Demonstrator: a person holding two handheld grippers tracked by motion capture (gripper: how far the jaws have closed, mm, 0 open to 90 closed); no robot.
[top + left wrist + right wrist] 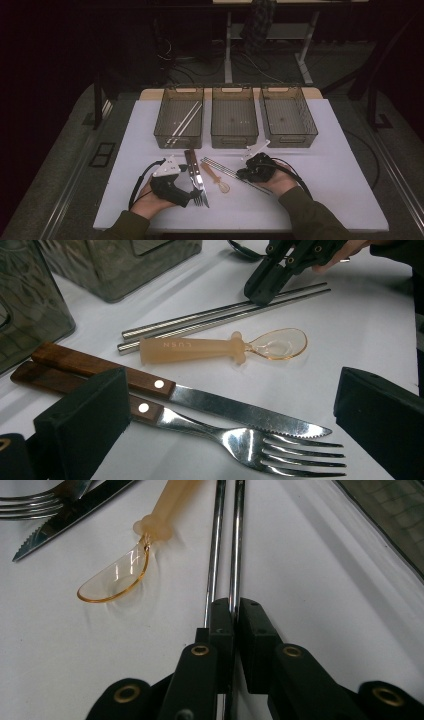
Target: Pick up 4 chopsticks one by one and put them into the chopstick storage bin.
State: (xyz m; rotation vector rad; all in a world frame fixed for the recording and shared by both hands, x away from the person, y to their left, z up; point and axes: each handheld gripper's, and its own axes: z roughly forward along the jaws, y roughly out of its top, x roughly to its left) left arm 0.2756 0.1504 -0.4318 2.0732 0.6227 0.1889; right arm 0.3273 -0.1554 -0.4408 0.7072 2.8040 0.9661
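Steel chopsticks, a thin shiny pair lying side by side on the white table, sit in front of the middle one of three smoky translucent plastic bins, slanting toward the person's right. The right gripper has its black jaws pressed together on one chopstick of the pair, near its end, while the other rod runs just beside the left jaw; in the high view that gripper rests low on the table in the person's hand. Just beside the chopsticks lies a small amber plastic spoon with a thick pale handle and a clear bowl. Next to it lie a wooden-handled serrated knife and a wooden-handled steel fork, parallel and touching along their handles. The left gripper hangs over the fork and knife with its jaws spread wide, holding nothing. The leftmost bin holds another pair of long thin sticks.
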